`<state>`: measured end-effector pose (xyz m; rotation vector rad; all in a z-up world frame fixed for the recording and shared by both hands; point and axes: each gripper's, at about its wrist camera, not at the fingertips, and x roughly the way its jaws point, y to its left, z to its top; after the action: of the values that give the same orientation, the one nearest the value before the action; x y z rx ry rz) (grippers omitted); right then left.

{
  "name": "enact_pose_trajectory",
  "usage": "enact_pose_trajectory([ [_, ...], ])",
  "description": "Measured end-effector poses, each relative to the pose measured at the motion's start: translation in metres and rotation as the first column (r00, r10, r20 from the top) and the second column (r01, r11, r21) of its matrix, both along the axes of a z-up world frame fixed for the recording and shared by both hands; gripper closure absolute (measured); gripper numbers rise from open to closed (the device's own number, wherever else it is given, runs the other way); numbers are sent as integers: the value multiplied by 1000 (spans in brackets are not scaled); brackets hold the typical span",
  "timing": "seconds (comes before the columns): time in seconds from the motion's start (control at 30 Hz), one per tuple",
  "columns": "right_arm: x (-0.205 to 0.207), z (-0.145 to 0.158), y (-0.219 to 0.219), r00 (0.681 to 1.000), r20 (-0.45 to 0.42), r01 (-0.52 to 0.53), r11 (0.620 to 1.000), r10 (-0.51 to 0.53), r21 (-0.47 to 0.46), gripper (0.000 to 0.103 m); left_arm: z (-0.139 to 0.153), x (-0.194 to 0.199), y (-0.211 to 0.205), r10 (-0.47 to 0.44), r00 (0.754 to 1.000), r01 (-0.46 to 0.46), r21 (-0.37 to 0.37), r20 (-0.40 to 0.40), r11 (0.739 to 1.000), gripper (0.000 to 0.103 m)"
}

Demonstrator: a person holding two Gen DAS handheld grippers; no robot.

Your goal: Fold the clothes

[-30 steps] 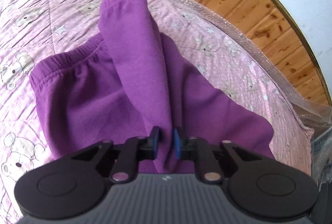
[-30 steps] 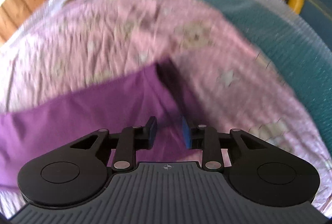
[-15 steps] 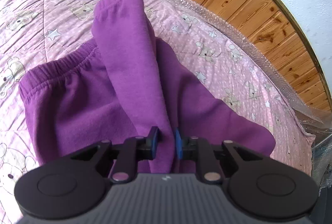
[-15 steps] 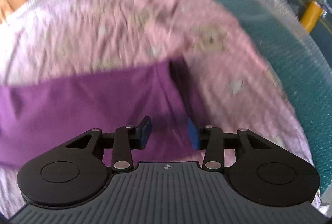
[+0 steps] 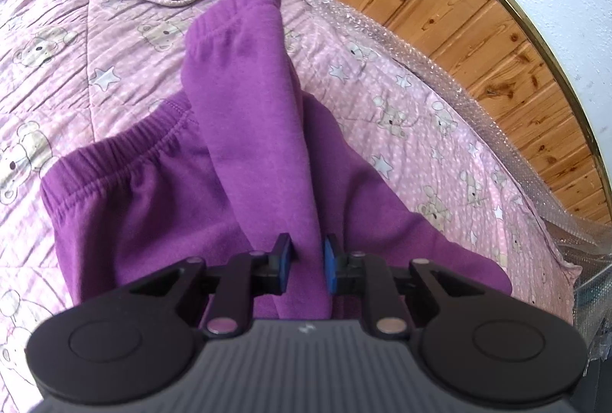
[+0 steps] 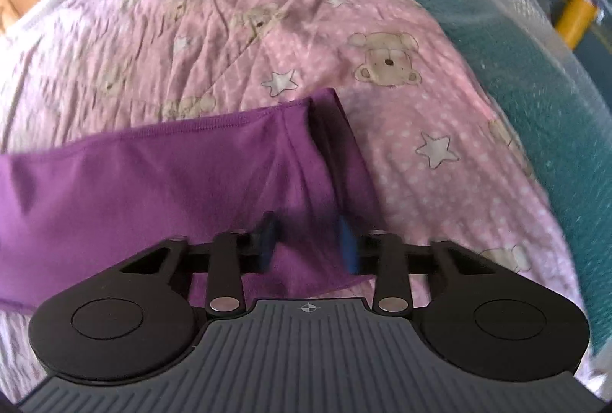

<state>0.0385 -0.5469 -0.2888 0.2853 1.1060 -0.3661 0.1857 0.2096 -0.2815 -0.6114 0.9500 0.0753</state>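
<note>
Purple fleece trousers lie on a pink teddy-bear quilt. One leg is folded up over the elastic waistband, its cuff pointing away. My left gripper is shut on a fold of this leg near the bottom of the view. In the right wrist view the hemmed end of the purple trousers lies flat on the quilt. My right gripper is open just over the cloth's right corner, with its blue pads apart.
Bubble wrap runs along the quilt's far edge against a wooden panelled wall. A teal blanket under plastic lies right of the quilt. A yellow object stands beyond it.
My right gripper has opened and let go of the trousers' end, which now lies flat. My left gripper has kept its hold on the folded leg and shifted slightly.
</note>
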Motion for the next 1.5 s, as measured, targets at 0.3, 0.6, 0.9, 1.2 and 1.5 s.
enact_pose_trajectory([
  [0.3, 5, 8, 3, 996, -84, -22, 993, 12, -120, 100, 13, 3, 20, 25, 999, -26, 19, 28, 999, 78],
  [0.6, 17, 59, 64, 997, 79, 43, 965, -24, -258, 47, 34, 49, 47, 97, 991, -106, 102, 92, 989, 49],
  [0.9, 50, 19, 122, 997, 77, -15, 1000, 14, 9, 43, 56, -11, 101, 245, 963, -242, -37, 113, 970, 101],
  [1.2, -34, 2, 61, 889, 163, 326, 841, -428, 432, 43, 18, -50, 129, 281, 956, -270, -123, 80, 955, 70],
  [1.5, -46, -30, 97, 827, 101, 351, 649, -552, 675, 43, 15, -17, 89, 110, 992, -104, -86, 68, 991, 65],
])
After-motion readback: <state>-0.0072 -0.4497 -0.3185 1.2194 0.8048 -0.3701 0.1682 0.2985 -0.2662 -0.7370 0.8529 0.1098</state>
